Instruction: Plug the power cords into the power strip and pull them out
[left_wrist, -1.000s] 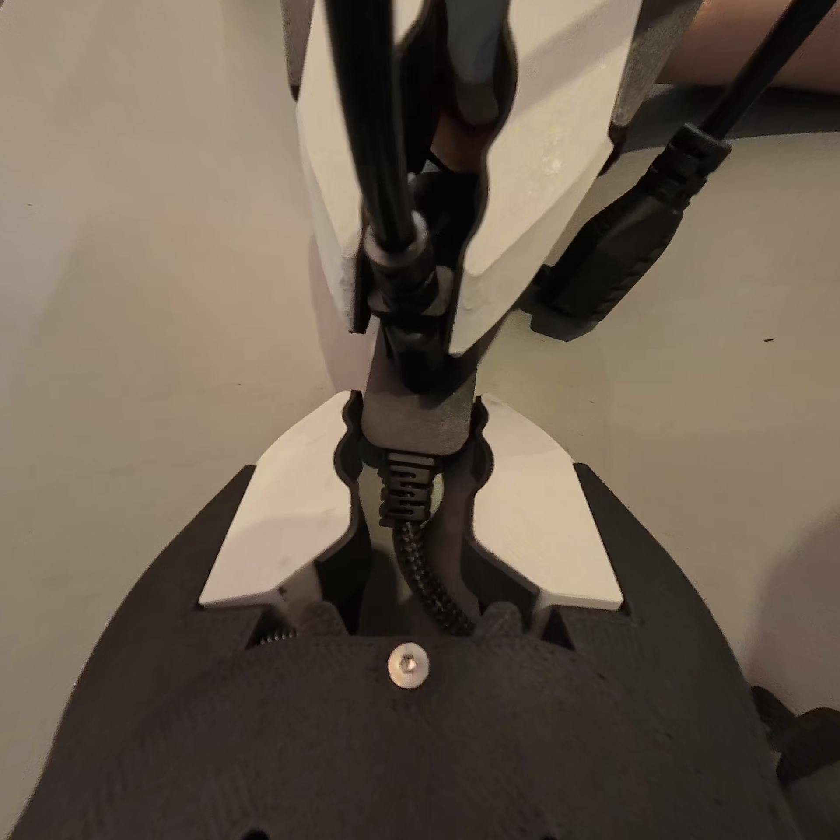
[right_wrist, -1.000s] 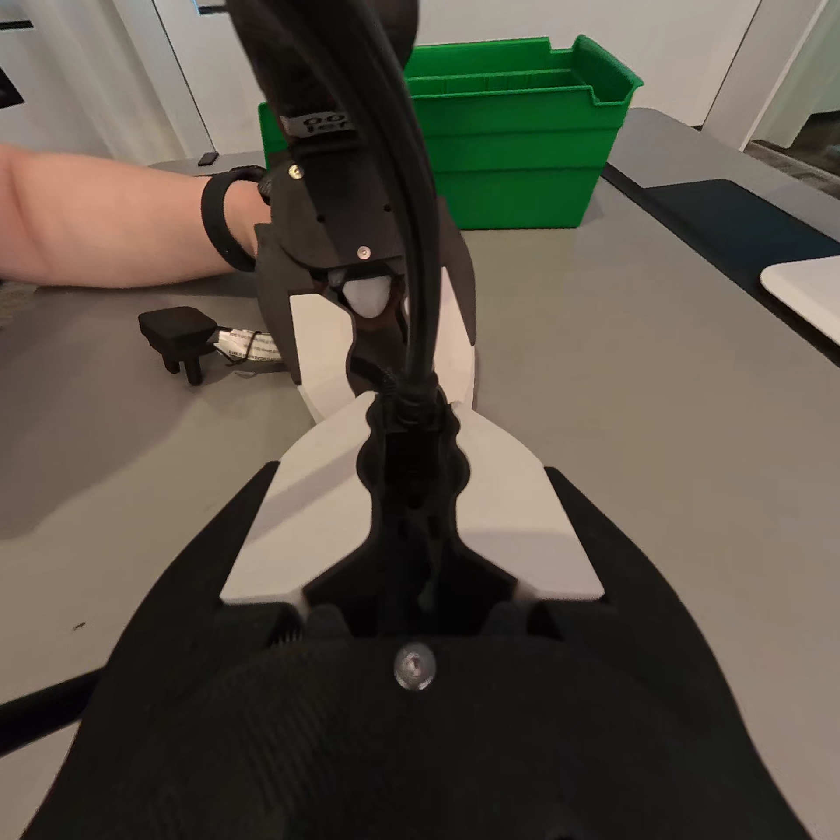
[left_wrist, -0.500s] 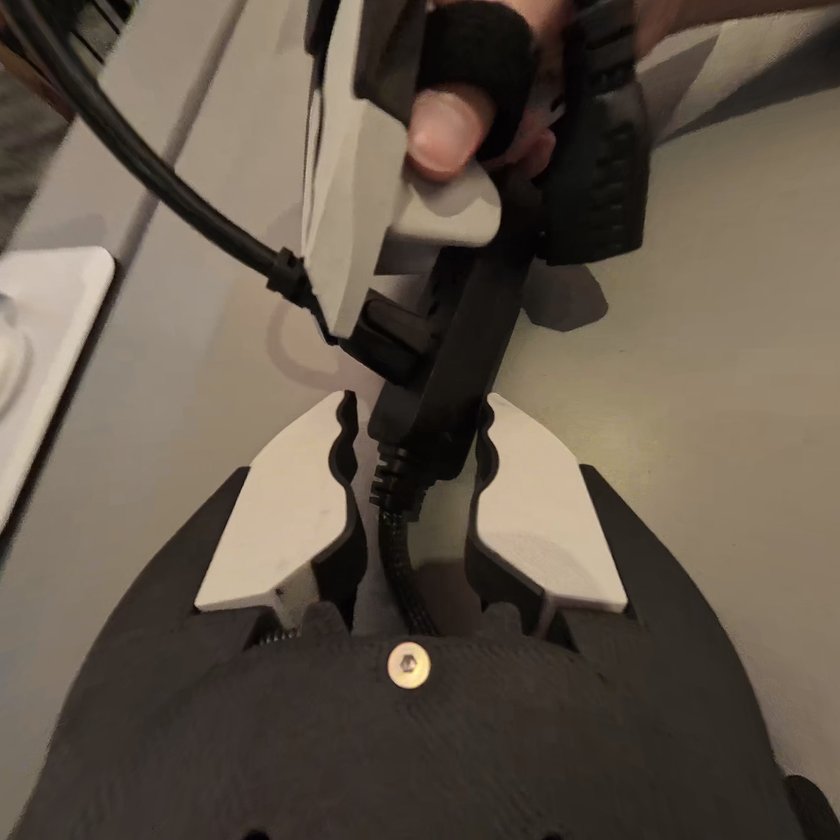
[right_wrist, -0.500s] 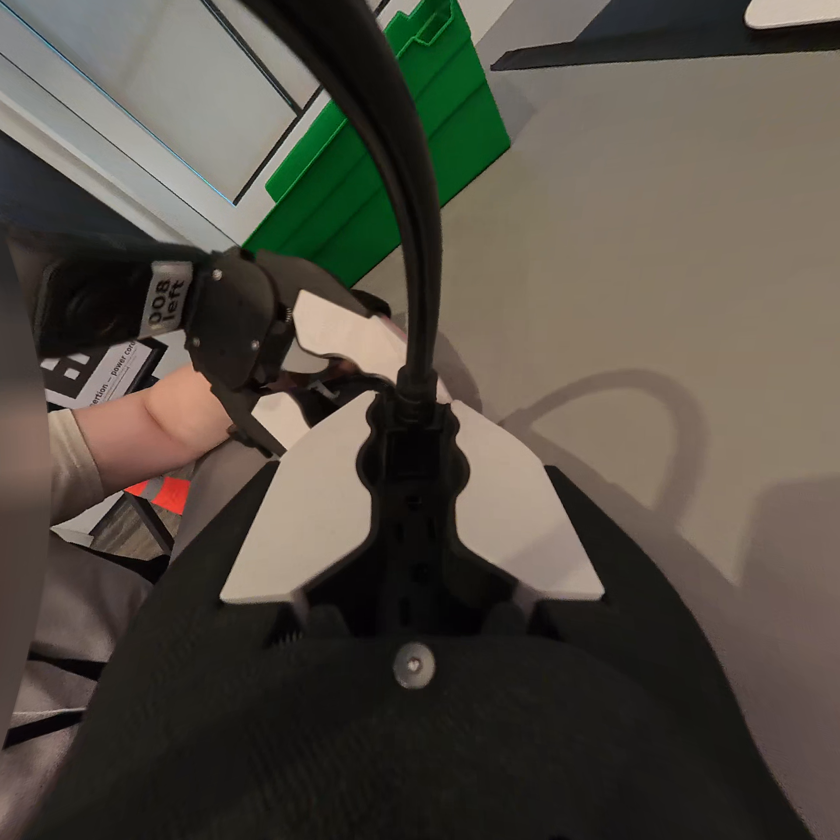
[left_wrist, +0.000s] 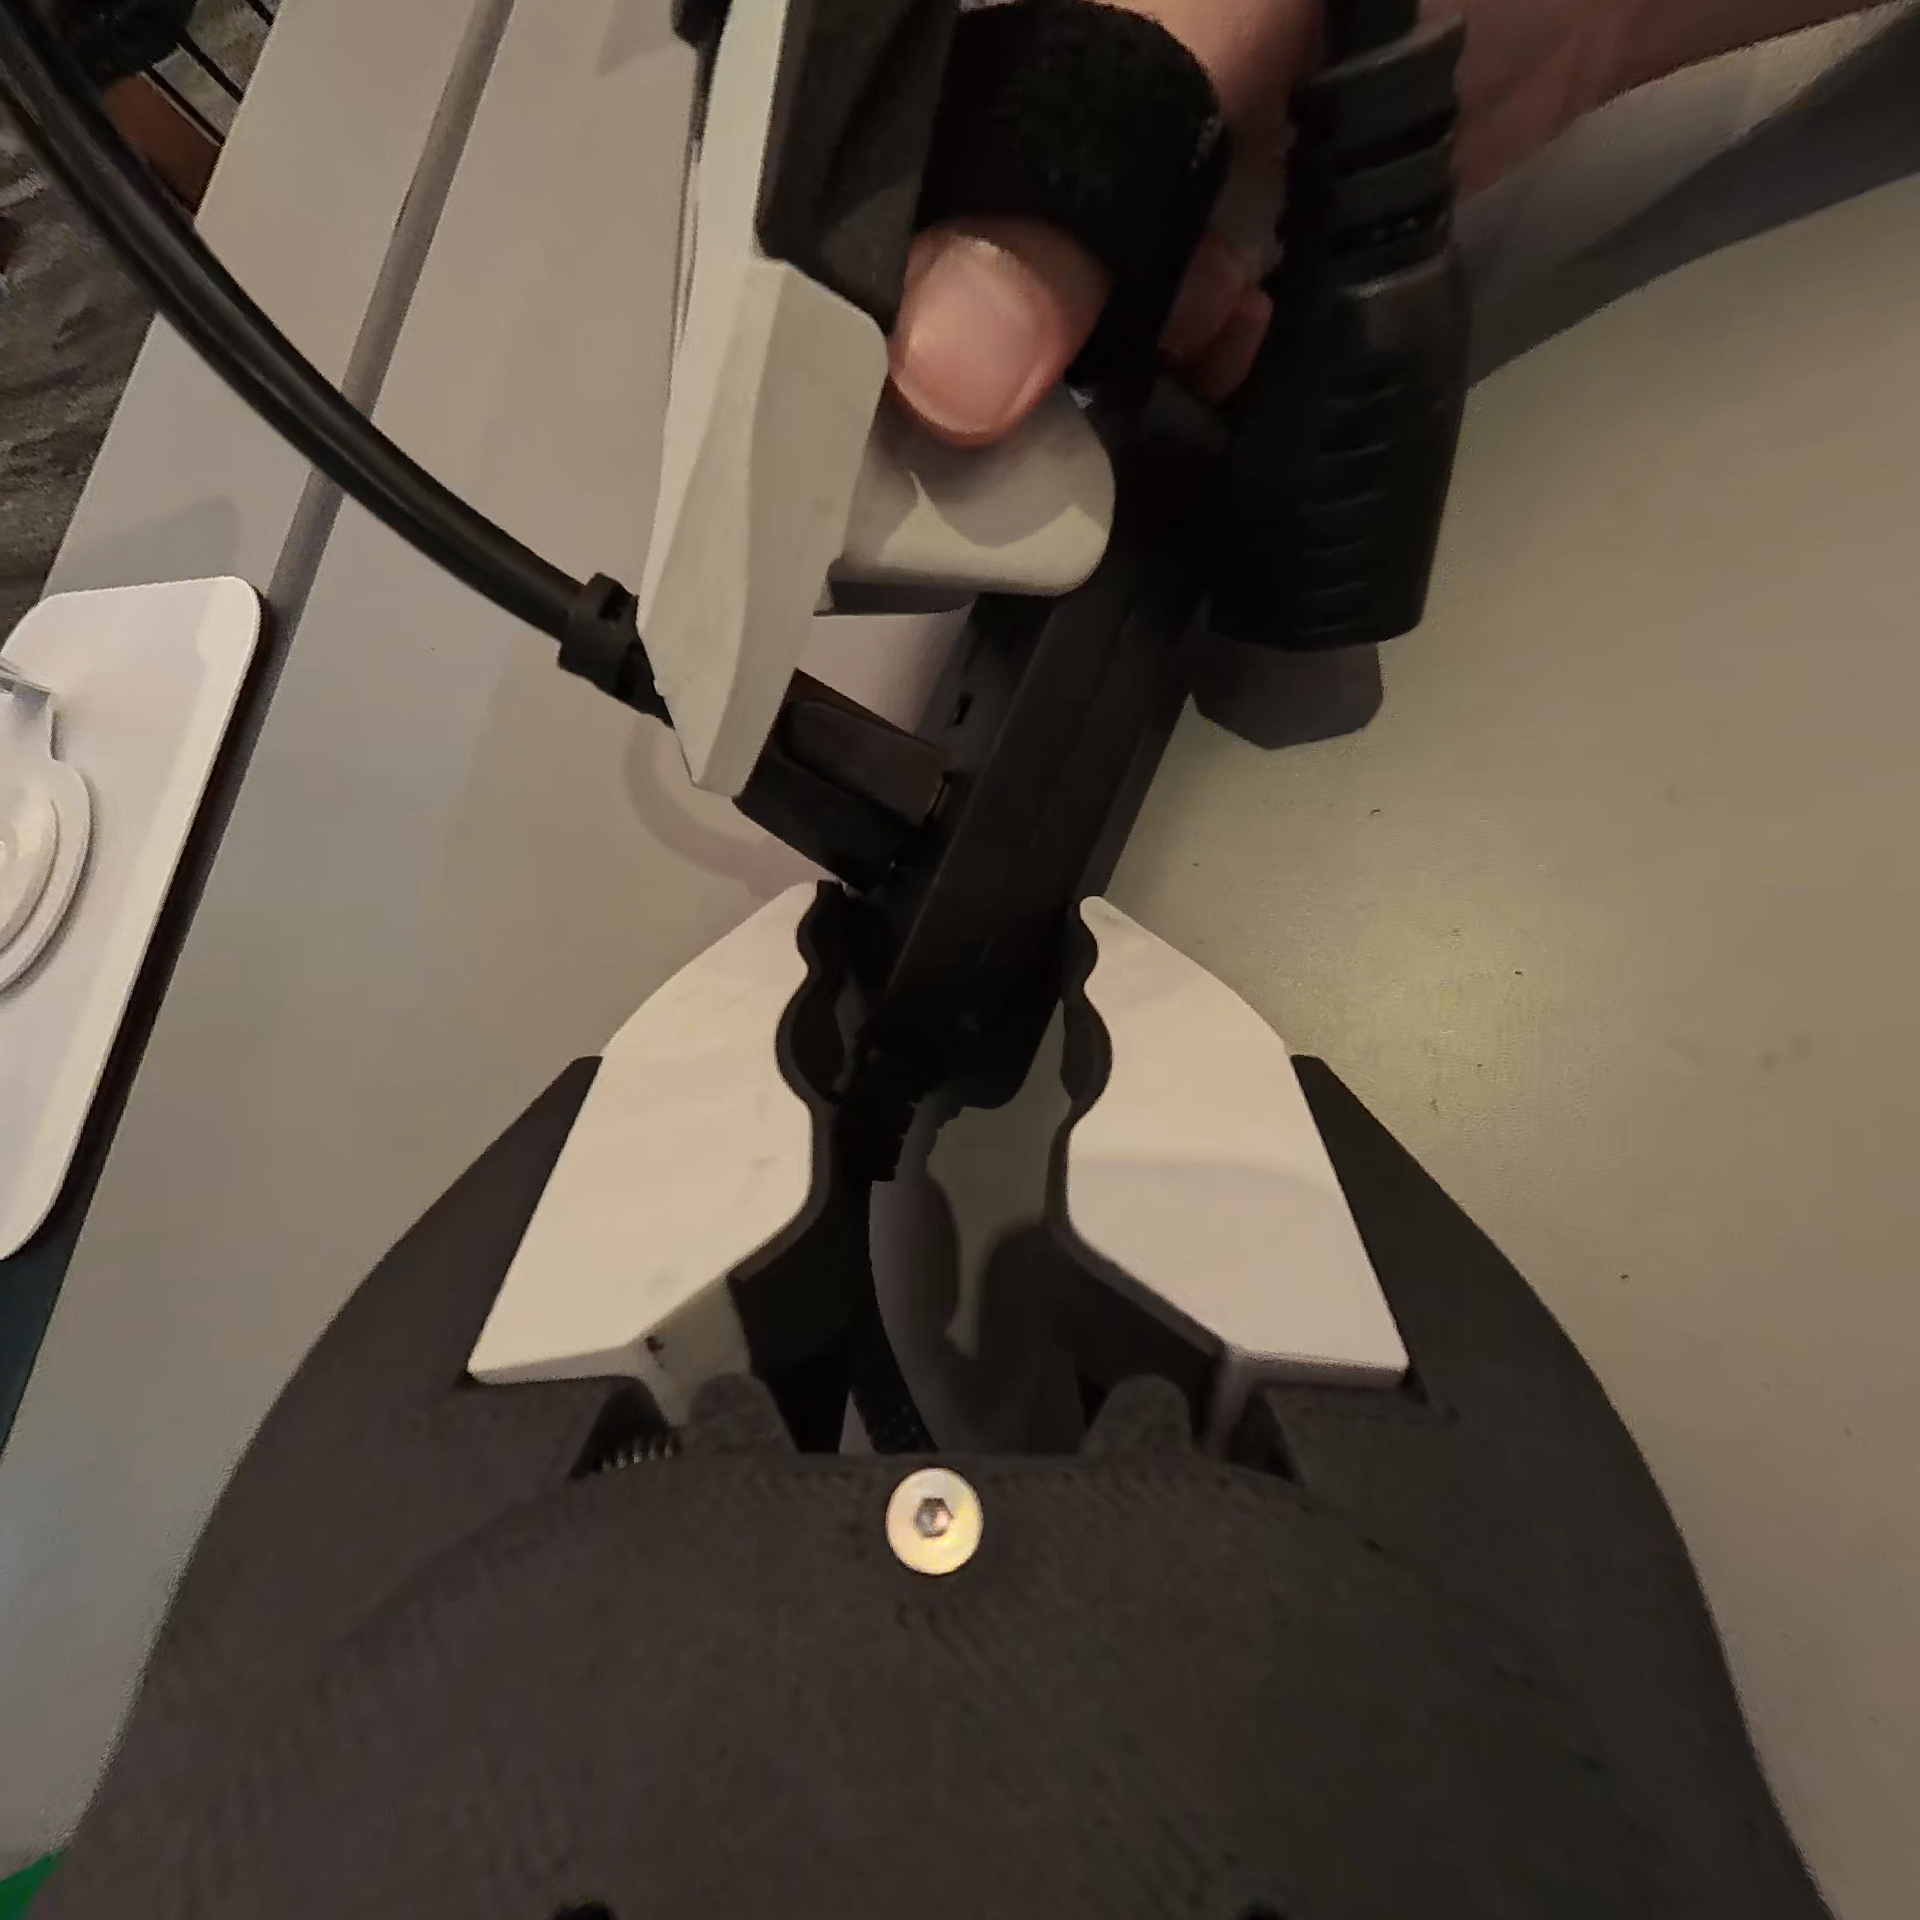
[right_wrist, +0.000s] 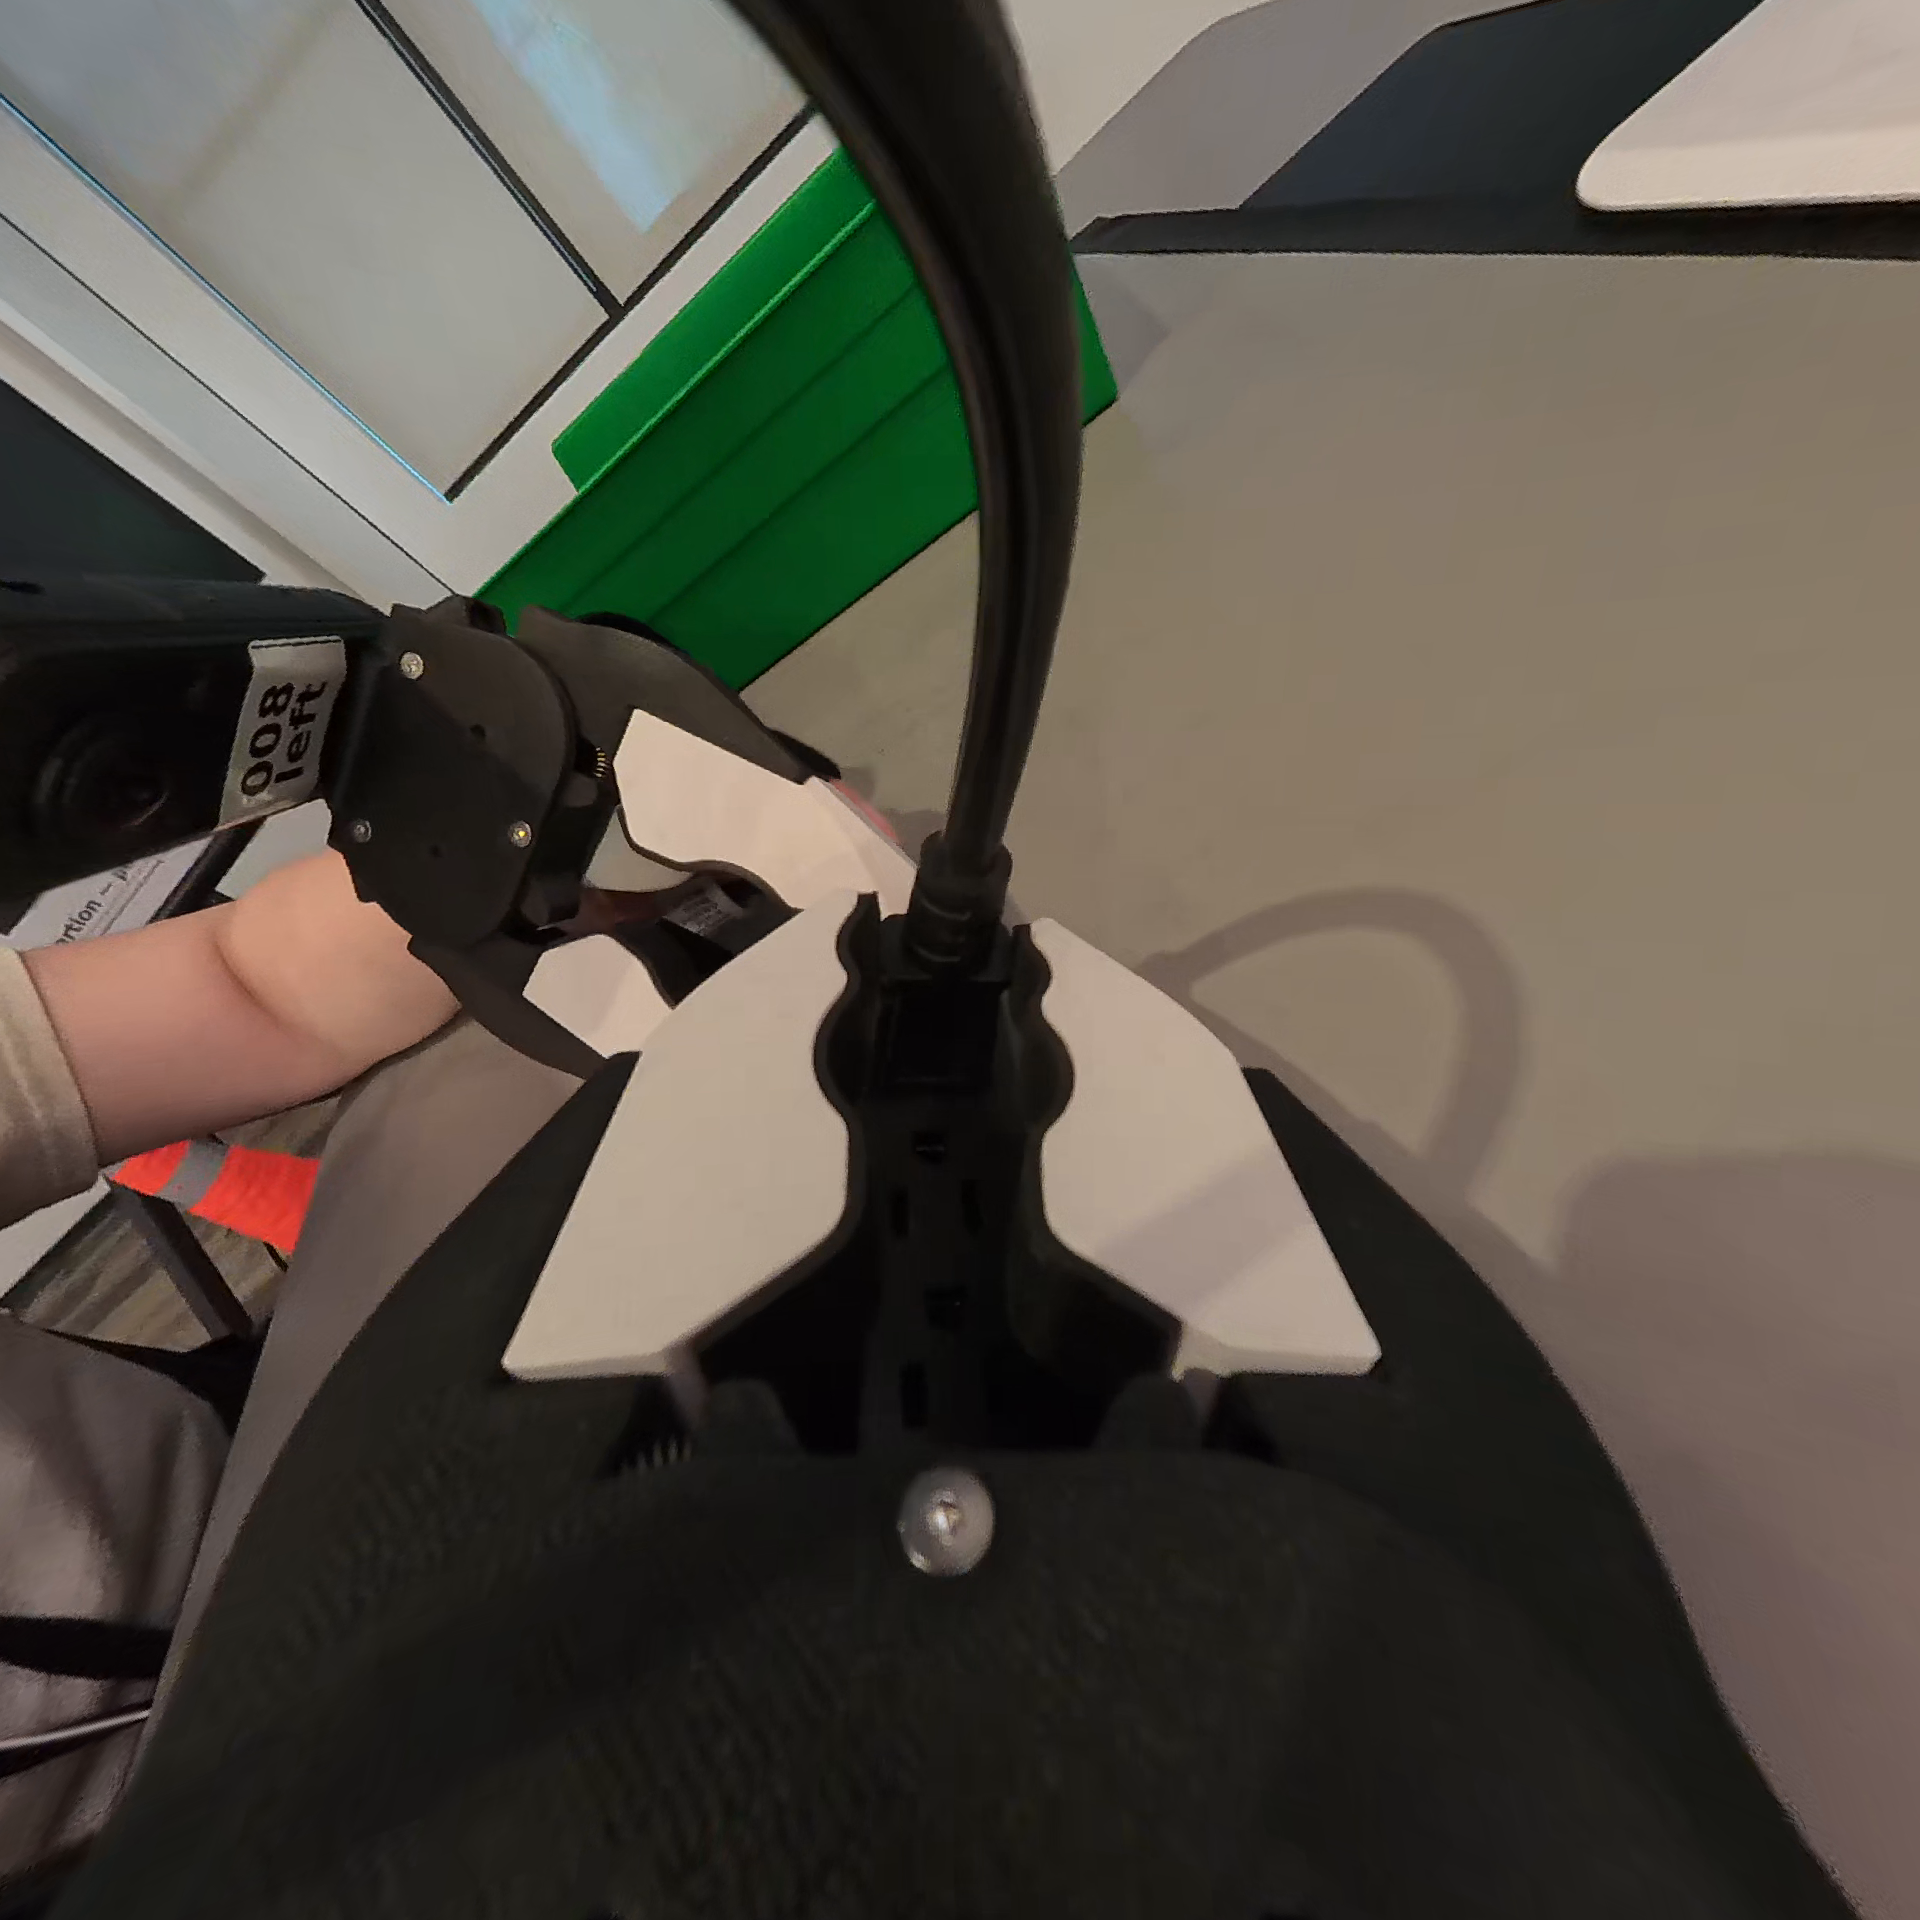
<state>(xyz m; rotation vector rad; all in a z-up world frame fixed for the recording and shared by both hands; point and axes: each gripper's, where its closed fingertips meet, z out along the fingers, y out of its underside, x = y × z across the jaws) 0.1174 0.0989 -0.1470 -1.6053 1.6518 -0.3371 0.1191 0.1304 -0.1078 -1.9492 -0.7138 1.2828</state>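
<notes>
My left gripper is shut on the end of the black power strip, which slants up to the right; the strip's braided cord runs back between the fingers. My right gripper is shut on a black plug whose thick cord arches upward. In the left wrist view that plug meets the strip's face under the right gripper's white finger; how deep it sits is hidden. A second ribbed black plug sits on the strip farther along. The strip's slots show between the right fingers.
A person's thumb presses the right gripper's trigger and a forearm lies at the left. A green bin stands at the back of the grey table. A white pad lies at the left table edge. My right fingertips sit around 5 cm from my left ones.
Both grippers have rolled together with strip and plug, so the strip now slants instead of pointing straight ahead. Both grips hold unchanged. Little has moved in the last half second.
</notes>
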